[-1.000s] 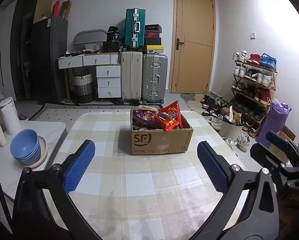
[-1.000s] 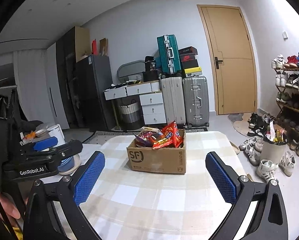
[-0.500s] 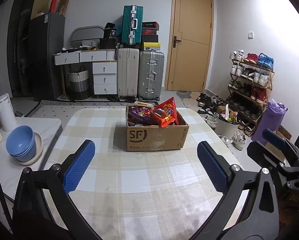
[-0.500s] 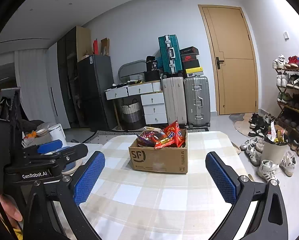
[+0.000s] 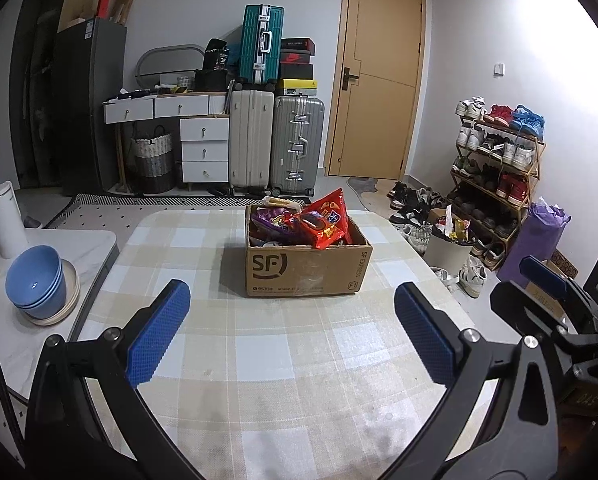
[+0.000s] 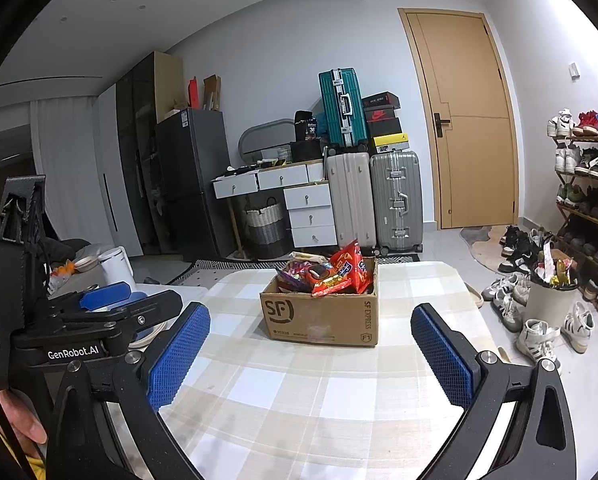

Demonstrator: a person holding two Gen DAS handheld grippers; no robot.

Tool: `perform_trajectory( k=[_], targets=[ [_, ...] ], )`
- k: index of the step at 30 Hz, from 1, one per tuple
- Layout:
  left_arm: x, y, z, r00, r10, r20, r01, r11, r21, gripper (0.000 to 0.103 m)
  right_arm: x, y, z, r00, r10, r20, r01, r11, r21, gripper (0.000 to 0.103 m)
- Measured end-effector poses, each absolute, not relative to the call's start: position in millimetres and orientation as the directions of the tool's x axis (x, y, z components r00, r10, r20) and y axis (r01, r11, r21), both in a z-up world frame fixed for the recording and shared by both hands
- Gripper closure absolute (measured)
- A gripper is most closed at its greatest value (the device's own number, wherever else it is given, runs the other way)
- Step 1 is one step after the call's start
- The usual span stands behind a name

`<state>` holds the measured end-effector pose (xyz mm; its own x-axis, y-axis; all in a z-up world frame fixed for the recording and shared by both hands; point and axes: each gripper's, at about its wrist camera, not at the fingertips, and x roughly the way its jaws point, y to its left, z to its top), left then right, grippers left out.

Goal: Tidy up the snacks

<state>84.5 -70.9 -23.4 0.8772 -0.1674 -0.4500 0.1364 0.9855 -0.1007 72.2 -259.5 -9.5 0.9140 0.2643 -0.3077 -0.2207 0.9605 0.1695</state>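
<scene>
A brown cardboard box (image 5: 305,270) marked SF stands on the far middle of the checked table (image 5: 275,352). It is full of snack packs, with a red bag (image 5: 326,221) on top and purple packs (image 5: 273,218) beside it. The box also shows in the right wrist view (image 6: 319,316), with the red bag (image 6: 349,266) sticking up. My left gripper (image 5: 291,336) is open and empty, short of the box. My right gripper (image 6: 309,354) is open and empty, also short of the box. The left gripper's body shows at the left in the right wrist view (image 6: 99,320).
A side table at the left holds stacked blue bowls (image 5: 37,284) and a white canister (image 5: 5,220). Suitcases (image 5: 275,144) and drawers (image 5: 203,148) stand at the far wall. A shoe rack (image 5: 495,160), loose shoes and a full bin (image 5: 449,244) are at the right.
Both grippers have drifted slightly; the box sits a little further right in both views. Both stay open and empty.
</scene>
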Motion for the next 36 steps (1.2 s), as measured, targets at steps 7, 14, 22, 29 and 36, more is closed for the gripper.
perform_trajectory(
  k=[7,14,22,29,36],
  targets=[
    [87,-71,-26,0.876,-0.167,-0.452,0.139,0.986,-0.096,0.001,74,-259,-10,0.914,0.265,-0.308,-0.221,0.96,0.171,0.001],
    [89,-68,-31,0.874,-0.16,-0.458,0.136,0.987,-0.085,0.001,73,-260,-12,0.914,0.265,-0.309,-0.221,0.96,0.17,0.001],
    [92,-67,-37,0.871,-0.148,-0.468,0.128,0.989,-0.076,0.001,74,-258,-19,0.911,0.273,-0.31,-0.227,0.958,0.178,0.001],
    [92,-64,-43,0.872,-0.136,-0.471,0.118,0.991,-0.068,0.001,72,-259,-21,0.91,0.274,-0.312,-0.226,0.957,0.18,0.001],
    [95,-64,-49,0.868,-0.125,-0.481,0.114,0.992,-0.051,0.001,71,-258,-28,0.906,0.276,-0.319,-0.227,0.956,0.183,0.001]
  ],
)
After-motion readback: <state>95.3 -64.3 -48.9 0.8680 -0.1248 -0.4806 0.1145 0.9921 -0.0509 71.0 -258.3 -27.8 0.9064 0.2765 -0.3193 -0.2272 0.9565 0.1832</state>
